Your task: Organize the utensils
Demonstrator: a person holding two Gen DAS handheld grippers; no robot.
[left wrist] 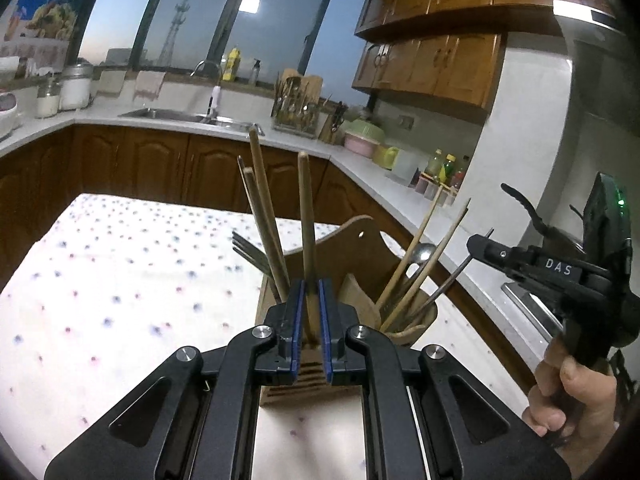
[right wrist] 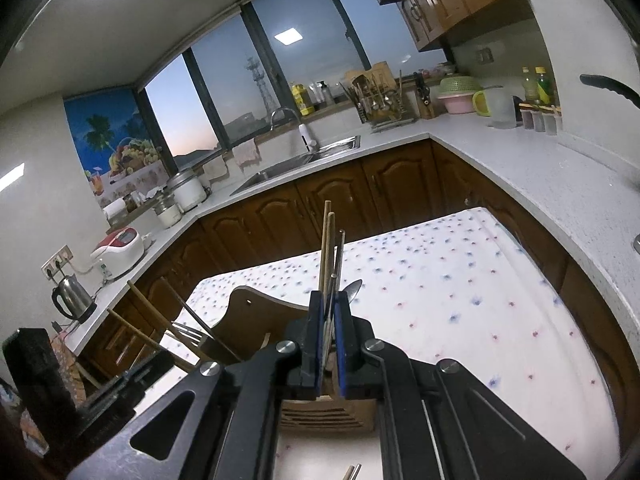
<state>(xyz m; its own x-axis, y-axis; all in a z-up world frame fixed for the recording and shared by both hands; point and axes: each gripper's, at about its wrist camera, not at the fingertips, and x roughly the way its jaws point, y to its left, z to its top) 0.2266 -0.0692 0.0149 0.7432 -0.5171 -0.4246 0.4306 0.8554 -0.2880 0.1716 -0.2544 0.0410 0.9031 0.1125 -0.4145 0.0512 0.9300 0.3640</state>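
The left tongs [left wrist: 312, 312] are pinching a single wooden chopstick [left wrist: 307, 216] between their blue pads, nearly closed, and holding it upright just above the wooden utensil holder [left wrist: 352, 240]. Two more chopsticks [left wrist: 264, 216] and a fork [left wrist: 250, 250] are standing in the holder's left compartment just beside the held one. In the right compartment, a spoon [left wrist: 420, 254] and several thin sticks are leaning outward toward the right.

The right tongs [right wrist: 329, 332] are closing tightly on a small bundle [right wrist: 331, 256] of upright sticks; it looks like two wooden chopsticks and a darker metal one, though the blur is making that hard to confirm. A spoon bowl [right wrist: 354, 290] is peeking out just right of the pads. The holder [right wrist: 256, 312] is sitting below and to the left of them.

Everything is resting on a surface covered with a dotted white tablecloth [left wrist: 120, 280], with the kitchen sink [left wrist: 168, 114] well behind.
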